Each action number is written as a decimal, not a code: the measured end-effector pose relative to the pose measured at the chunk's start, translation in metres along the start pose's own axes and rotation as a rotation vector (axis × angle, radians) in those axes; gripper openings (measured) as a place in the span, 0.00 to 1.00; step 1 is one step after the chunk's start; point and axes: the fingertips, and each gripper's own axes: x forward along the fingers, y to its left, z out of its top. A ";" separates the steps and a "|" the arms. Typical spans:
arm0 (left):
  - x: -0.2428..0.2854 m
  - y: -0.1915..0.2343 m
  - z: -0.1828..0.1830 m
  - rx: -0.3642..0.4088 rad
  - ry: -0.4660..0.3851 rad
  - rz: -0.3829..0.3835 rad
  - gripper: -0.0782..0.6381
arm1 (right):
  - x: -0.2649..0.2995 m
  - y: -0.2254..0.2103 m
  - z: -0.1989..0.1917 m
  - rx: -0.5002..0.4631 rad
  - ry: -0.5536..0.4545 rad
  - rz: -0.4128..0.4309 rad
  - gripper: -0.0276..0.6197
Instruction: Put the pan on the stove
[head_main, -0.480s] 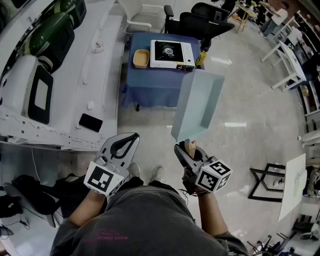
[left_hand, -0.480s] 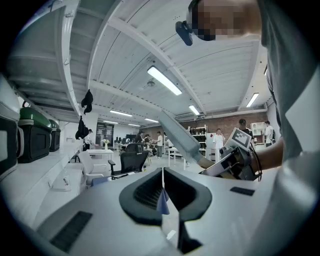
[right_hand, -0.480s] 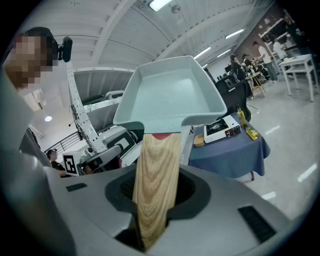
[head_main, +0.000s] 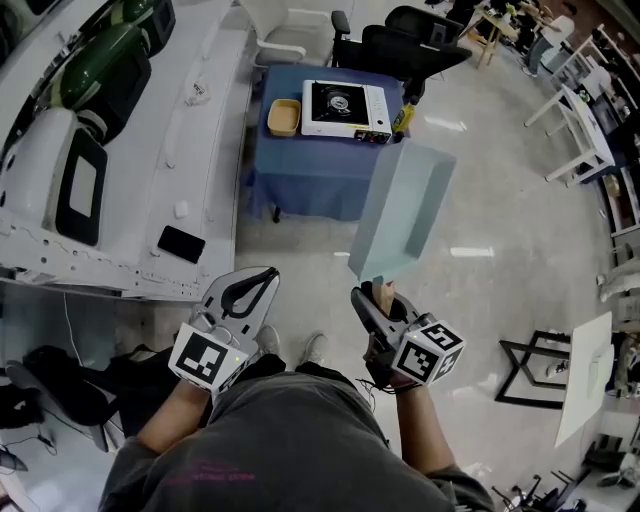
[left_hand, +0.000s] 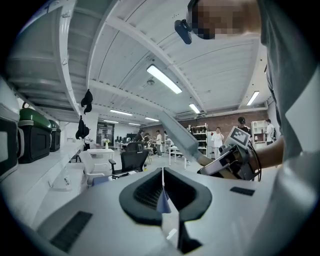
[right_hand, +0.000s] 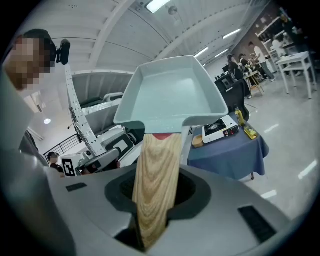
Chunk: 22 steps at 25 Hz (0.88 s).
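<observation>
My right gripper (head_main: 376, 292) is shut on the wooden handle (right_hand: 157, 185) of a pale blue-green square pan (head_main: 400, 212). The pan is in the air over the floor, tilted up and away from me, and it fills the middle of the right gripper view (right_hand: 172, 97). The white portable stove (head_main: 343, 108) with its black burner sits on a blue-clothed table (head_main: 310, 170) well ahead, and also shows past the pan (right_hand: 220, 129). My left gripper (head_main: 262, 276) hangs beside the right one, shut and with nothing in it (left_hand: 162, 192).
A tan tray (head_main: 283, 117) lies left of the stove and a yellow item (head_main: 402, 118) lies to its right. Black office chairs (head_main: 405, 42) stand behind the table. A long white machine (head_main: 130, 150) runs along the left. A black stand (head_main: 535, 365) is on the floor at right.
The pan's far end has drifted a touch to the right. Both grippers stay as they were.
</observation>
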 end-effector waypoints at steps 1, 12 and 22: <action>0.001 0.000 0.000 0.003 0.004 0.004 0.12 | -0.001 -0.002 0.000 0.001 0.000 0.001 0.20; 0.020 -0.021 0.001 0.008 0.012 0.037 0.12 | -0.017 -0.023 0.008 -0.009 0.020 0.036 0.20; 0.048 -0.053 -0.003 -0.001 0.010 0.067 0.12 | -0.044 -0.058 0.013 -0.022 0.048 0.057 0.20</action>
